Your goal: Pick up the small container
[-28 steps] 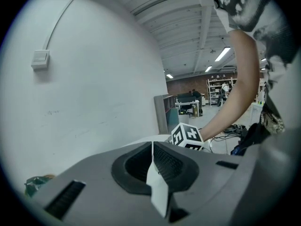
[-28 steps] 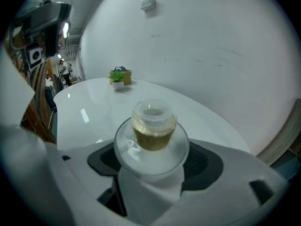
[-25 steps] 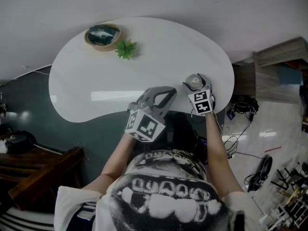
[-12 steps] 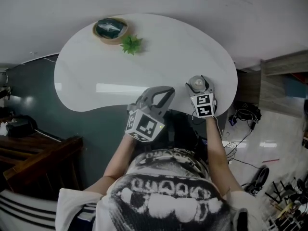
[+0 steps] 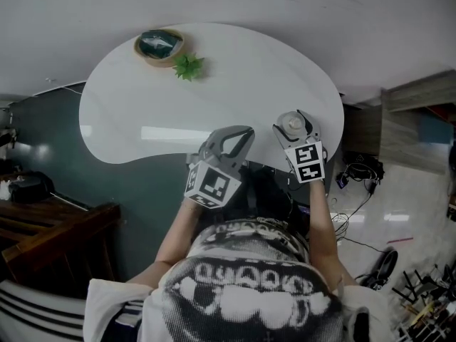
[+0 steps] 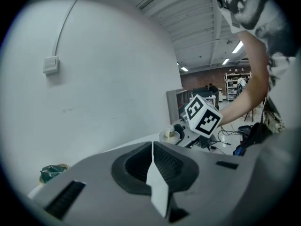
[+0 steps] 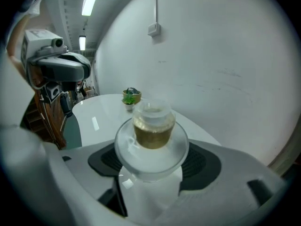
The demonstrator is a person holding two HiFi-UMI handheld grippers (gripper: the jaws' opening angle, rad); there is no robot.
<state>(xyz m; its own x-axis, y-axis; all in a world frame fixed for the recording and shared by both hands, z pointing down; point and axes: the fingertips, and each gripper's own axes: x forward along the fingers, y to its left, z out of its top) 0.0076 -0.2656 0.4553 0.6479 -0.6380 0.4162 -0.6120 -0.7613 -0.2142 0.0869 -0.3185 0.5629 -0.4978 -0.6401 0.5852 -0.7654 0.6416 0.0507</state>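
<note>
The small container (image 5: 291,124) is a clear lidded pot with brownish contents, near the right front edge of the white table (image 5: 142,112). My right gripper (image 5: 293,131) is shut on it; in the right gripper view the container (image 7: 152,126) fills the gap between the dark pads (image 7: 203,163). Whether it rests on the table or hangs just above it I cannot tell. My left gripper (image 5: 239,133) hovers over the table's front edge, left of the container, jaws pressed together and holding nothing (image 6: 153,147). The left gripper view also catches the container (image 6: 168,134) beside the right gripper's marker cube (image 6: 203,117).
A bowl with dark teal contents (image 5: 159,46) and a small green plant (image 5: 188,67) stand at the table's far left edge, close to the white wall. Dark wooden furniture (image 5: 43,241) lies left of the person. Cables and gear (image 5: 360,166) cover the floor at the right.
The right gripper's marker cube has shifted slightly right and toward the person, still around the container. The left gripper has barely moved.
</note>
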